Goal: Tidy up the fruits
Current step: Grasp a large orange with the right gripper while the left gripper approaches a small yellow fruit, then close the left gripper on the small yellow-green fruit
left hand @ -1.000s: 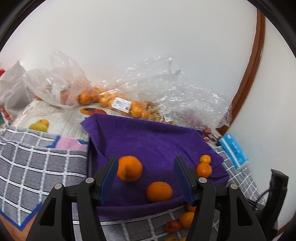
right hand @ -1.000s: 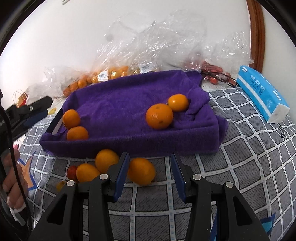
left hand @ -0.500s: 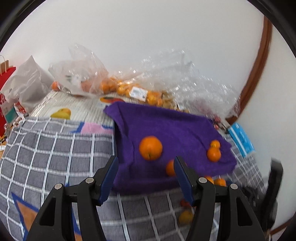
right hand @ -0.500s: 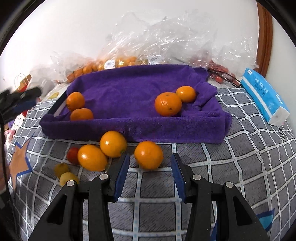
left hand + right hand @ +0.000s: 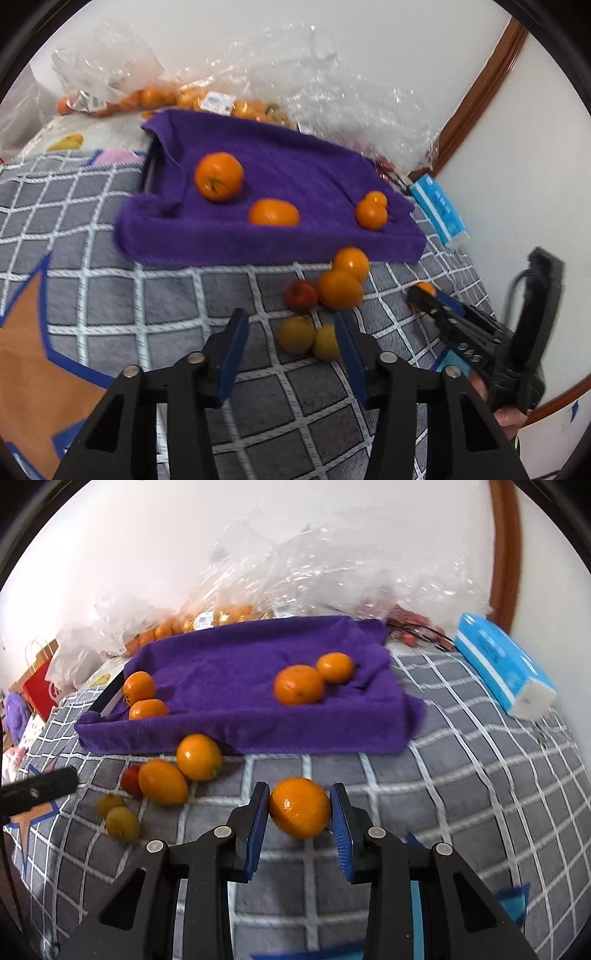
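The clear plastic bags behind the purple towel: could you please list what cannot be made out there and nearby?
- Clear plastic bags, right wrist view: glare and crumpled film hide most contents.
- Label, left wrist view: print too small and blurred.
- Red paper bag, right wrist view: cut off by the fisheye edge.
- Tray under the purple towel, left wrist view: mostly covered.

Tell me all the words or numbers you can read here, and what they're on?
None can be read.
Blue tissue pack: print too blurred.
White sticker on the bag of oranges: too small.
Red paper bag: white marks, mostly hidden.
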A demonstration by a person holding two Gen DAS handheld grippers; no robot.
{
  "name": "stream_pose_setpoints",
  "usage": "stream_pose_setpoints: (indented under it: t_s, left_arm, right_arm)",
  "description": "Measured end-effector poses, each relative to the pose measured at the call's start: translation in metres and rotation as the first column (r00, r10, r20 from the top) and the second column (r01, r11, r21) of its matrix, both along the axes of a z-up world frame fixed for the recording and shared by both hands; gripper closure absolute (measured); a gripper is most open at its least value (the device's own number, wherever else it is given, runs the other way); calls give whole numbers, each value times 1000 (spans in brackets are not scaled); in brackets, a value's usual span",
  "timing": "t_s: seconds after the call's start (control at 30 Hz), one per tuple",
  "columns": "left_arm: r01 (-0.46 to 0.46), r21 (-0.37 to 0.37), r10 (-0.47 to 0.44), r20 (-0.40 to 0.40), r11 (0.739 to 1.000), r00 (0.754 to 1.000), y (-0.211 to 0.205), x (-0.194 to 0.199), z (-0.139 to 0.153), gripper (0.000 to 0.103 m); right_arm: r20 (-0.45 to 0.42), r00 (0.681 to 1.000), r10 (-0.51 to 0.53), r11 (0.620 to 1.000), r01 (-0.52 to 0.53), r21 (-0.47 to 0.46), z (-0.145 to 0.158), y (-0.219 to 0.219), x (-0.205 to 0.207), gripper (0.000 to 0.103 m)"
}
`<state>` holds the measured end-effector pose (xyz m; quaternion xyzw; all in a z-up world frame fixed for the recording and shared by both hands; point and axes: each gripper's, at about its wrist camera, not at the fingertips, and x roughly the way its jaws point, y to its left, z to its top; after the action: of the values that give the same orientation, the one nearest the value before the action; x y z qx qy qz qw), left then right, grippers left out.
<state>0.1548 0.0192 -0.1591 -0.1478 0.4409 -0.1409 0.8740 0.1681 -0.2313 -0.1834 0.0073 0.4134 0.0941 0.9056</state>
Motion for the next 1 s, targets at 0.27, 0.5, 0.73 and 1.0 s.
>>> stream_pose_setpoints:
  t_s: [0.27, 0.5, 0.73, 1.0]
  left_arm:
    - [-15, -24, 14, -39, 1000, 999, -8, 8, -15, 82]
    - [-83, 33, 82, 19, 996, 996, 10, -3, 0, 82]
    - [-97, 181, 90, 45, 979, 995, 13, -8, -7, 78]
    - [-96, 170, 90, 48, 981, 995, 15, -8, -15, 78]
  right_arm:
    - [52, 999, -5, 999, 2, 52, 8, -8, -23, 69]
    - [53, 998, -21, 994, 15, 112, 8, -17, -23, 69]
    - [37, 999, -11, 993, 7, 121, 6, -17, -21, 69]
    - [10, 1000, 3, 997, -3, 75, 2, -10, -17, 69]
